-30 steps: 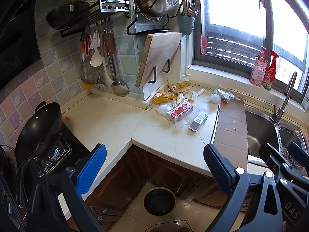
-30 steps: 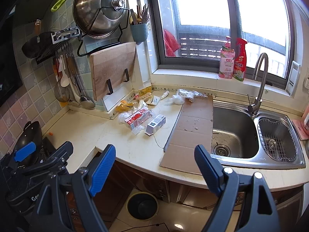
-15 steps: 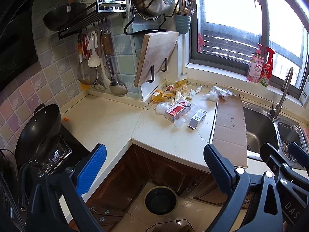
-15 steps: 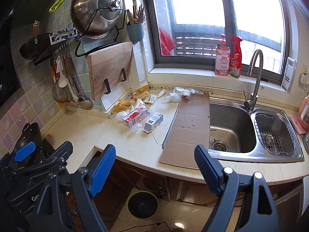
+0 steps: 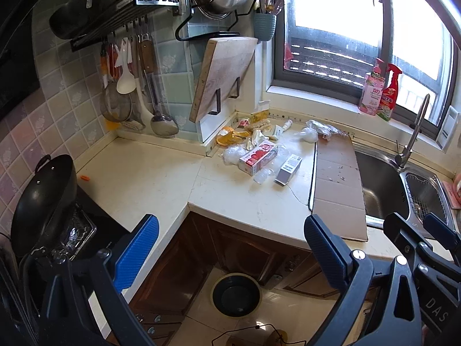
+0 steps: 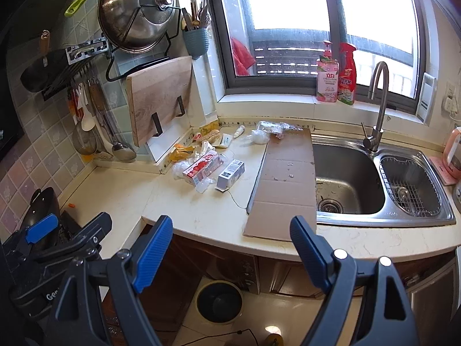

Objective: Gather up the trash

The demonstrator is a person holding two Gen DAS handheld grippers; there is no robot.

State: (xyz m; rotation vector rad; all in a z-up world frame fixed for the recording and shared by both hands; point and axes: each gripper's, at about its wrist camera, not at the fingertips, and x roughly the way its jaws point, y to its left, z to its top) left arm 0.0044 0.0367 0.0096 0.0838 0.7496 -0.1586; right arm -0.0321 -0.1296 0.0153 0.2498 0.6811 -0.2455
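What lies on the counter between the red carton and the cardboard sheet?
In both views a small white box lies between the red carton and the cardboard sheet, with bare countertop beside it.

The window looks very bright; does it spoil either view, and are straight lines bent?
Left wrist: the window is blown out white and its frame bows with fisheye distortion. Right wrist: the same glare at the window, but the counter and trash stay evenly lit and sharp.
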